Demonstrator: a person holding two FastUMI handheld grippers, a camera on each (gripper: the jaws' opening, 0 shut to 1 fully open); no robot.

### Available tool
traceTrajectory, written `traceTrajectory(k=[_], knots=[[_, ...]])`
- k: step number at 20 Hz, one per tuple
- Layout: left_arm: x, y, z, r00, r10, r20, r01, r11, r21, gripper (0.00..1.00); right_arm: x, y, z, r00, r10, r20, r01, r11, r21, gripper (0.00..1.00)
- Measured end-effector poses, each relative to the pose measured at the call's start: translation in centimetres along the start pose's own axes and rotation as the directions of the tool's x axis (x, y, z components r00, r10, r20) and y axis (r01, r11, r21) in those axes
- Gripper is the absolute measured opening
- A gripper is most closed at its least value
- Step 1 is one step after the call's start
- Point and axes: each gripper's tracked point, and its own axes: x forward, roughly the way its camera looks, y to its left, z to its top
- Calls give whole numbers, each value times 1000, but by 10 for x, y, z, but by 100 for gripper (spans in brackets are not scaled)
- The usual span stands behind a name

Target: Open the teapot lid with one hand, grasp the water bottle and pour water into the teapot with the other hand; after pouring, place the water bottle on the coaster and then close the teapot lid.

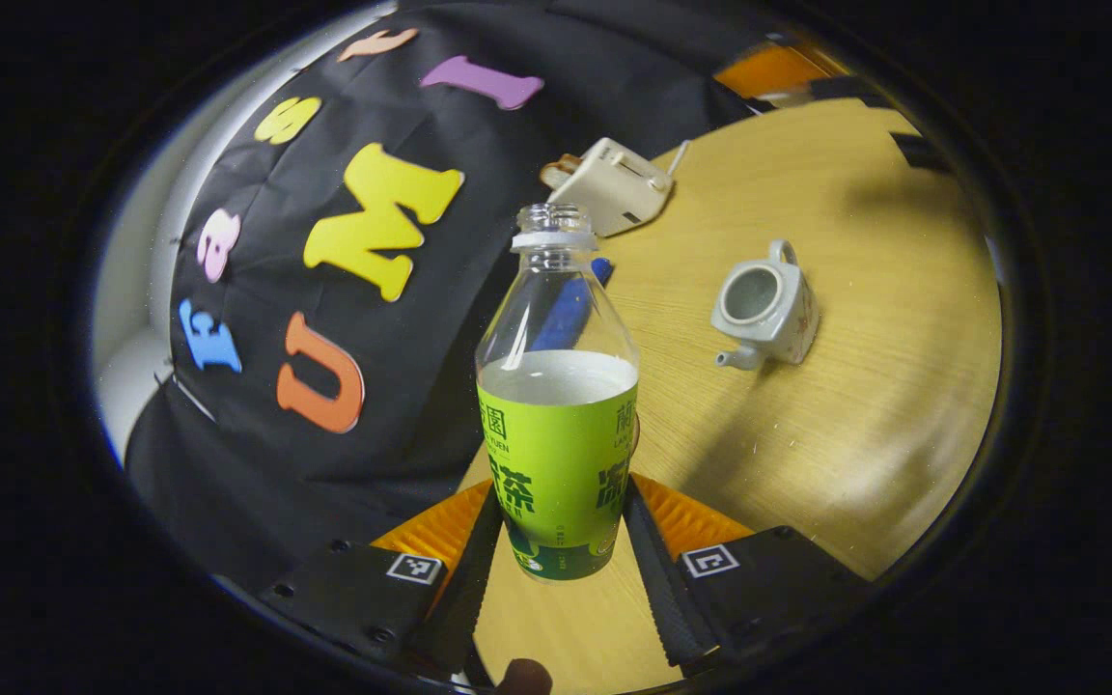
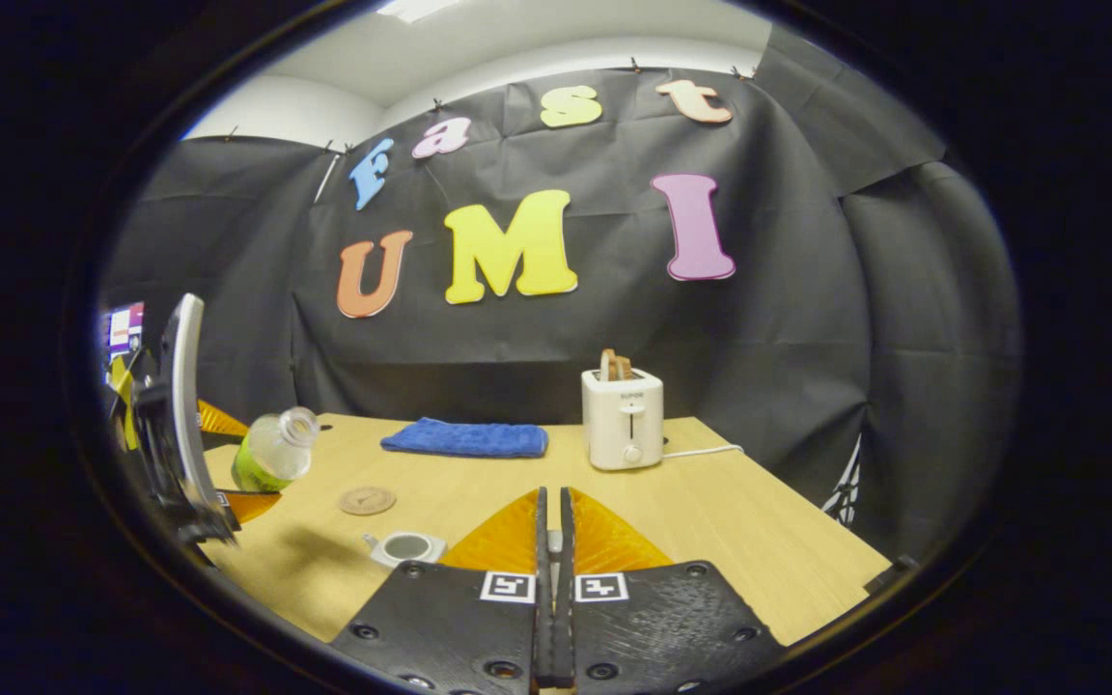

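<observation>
My left gripper (image 1: 561, 492) is shut on an uncapped clear water bottle (image 1: 556, 386) with a green label, about half full. Both fingers press on the label's sides. To its right on the table stands the white teapot (image 1: 766, 307), lid off and mouth open, apart from the bottle. In the right gripper view the bottle (image 2: 271, 449) hangs tilted at the far left in the other gripper (image 2: 228, 492), above the table. The round coaster (image 2: 367, 500) lies beside the open teapot (image 2: 406, 547). My right gripper (image 2: 552, 531) is shut, raised over the table; the lid is hidden.
A white toaster (image 2: 622, 417) with toast and a cord stands at the table's (image 2: 730, 541) back. A folded blue towel (image 2: 466, 437) lies to its left. In the left gripper view the toaster (image 1: 609, 183) and towel (image 1: 570, 309) lie beyond the bottle.
</observation>
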Motion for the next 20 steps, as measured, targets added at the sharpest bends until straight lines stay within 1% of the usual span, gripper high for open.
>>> traceTrajectory(k=[2, 3, 4, 6, 7, 10, 12, 14, 16, 17, 18, 20], knots=[[-7, 7, -9, 1000, 18, 14, -15, 988, -152, 75, 2, 9, 6, 1000, 12, 2, -12, 1000, 5, 0], [-10, 12, -14, 999, 34, 23, -28, 973, -228, 75, 2, 14, 12, 1000, 18, 12, -18, 1000, 14, 0], [-10, 14, -17, 999, 33, 28, -23, 955, -297, 75, 2, 20, 17, 999, 28, 18, -29, 999, 19, 0], [-13, 19, -22, 998, 43, 45, -19, 901, -432, 75, 2, 30, 25, 999, 43, 28, -43, 999, 20, 0], [-12, 27, -20, 996, 61, 59, -24, 869, -495, 75, 2, 32, 27, 998, 44, 35, -44, 999, 13, 0], [-1, 36, -20, 996, 63, 68, -4, 765, -645, 75, 3, 38, 30, 998, 49, 39, -50, 999, 11, 0], [9, 38, -11, 994, 52, 93, 30, 699, -714, 75, 5, 39, 28, 998, 50, 31, -50, 999, 11, 2], [18, 51, 2, 988, 86, 131, 43, 655, -754, 76, 7, 40, 25, 998, 49, 24, -50, 999, 12, 0], [28, 59, 18, 977, 109, 183, 76, 627, -775, 75, 10, 40, 20, 999, 51, 15, -51, 999, 18, 0], [36, 62, 24, 973, 116, 200, 87, 617, -782, 72, 11, 40, 17, 998, 54, 9, -54, 998, 20, 0], [43, 65, 27, 970, 123, 209, 93, 606, -790, 75, 12, 41, 14, 998, 57, 3, -57, 998, 19, 0], [61, 65, 32, 966, 117, 230, 121, 583, -804, 75, 16, 43, 7, 998, 65, -12, -65, 998, 23, 0]])
